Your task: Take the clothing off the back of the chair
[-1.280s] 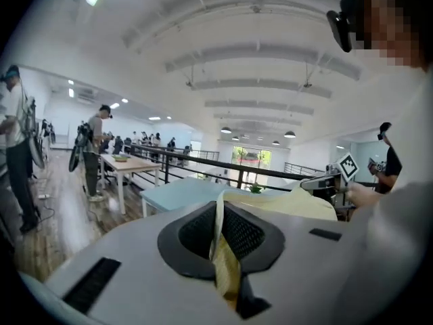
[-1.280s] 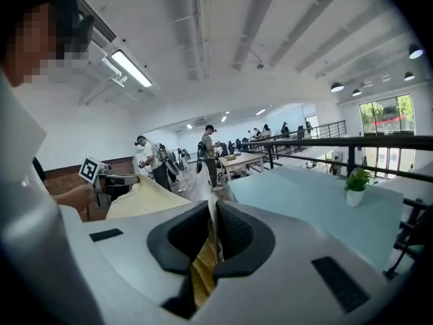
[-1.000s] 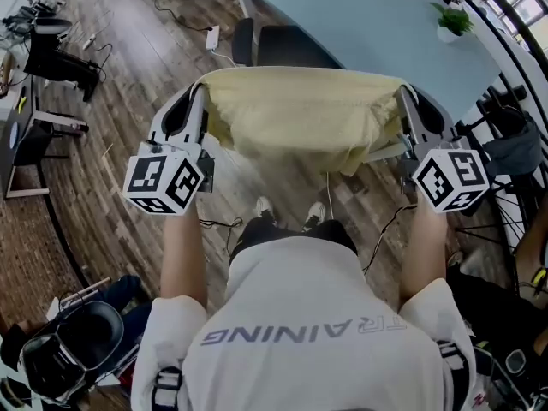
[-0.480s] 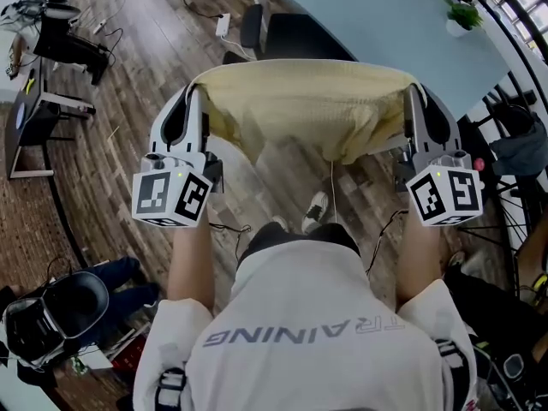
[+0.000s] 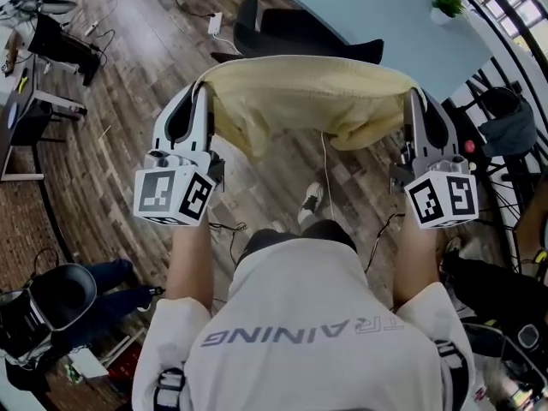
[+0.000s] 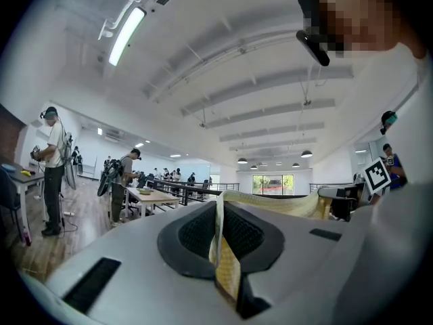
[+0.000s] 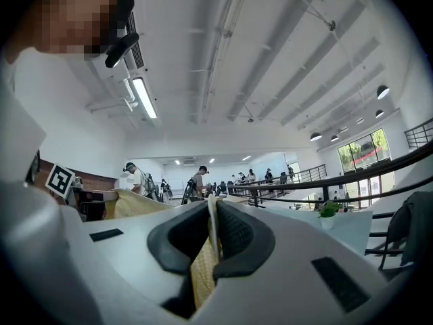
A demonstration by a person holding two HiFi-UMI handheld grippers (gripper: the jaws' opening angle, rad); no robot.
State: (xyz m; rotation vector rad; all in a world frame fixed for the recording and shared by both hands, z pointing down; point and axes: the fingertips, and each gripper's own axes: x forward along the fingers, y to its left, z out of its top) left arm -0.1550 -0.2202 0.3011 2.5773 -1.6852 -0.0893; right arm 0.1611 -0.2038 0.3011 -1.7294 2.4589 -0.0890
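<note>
A pale yellow garment (image 5: pixel 308 101) hangs stretched between my two grippers, held up in the air in front of the person. My left gripper (image 5: pixel 204 88) is shut on its left edge, and the cloth (image 6: pixel 223 259) shows pinched between the pads. My right gripper (image 5: pixel 414 97) is shut on the right edge, with the fabric (image 7: pixel 203 273) clamped in its jaws. A drawstring dangles from the garment's lower edge. The black chair (image 5: pixel 295 37) stands beyond the garment, by the light blue table (image 5: pixel 385 20); the garment is clear of its back.
The person's feet (image 5: pixel 310 205) stand on the wooden floor below the garment. A small potted plant (image 5: pixel 445 7) sits on the table's far right. Dark desks and cables lie at the far left (image 5: pixel 51 41); a railing and a bag (image 5: pixel 505 131) are at the right.
Both grippers have drawn back from the chair together with the garment between them. The chair now shows fully beyond the cloth. The person has stepped back.
</note>
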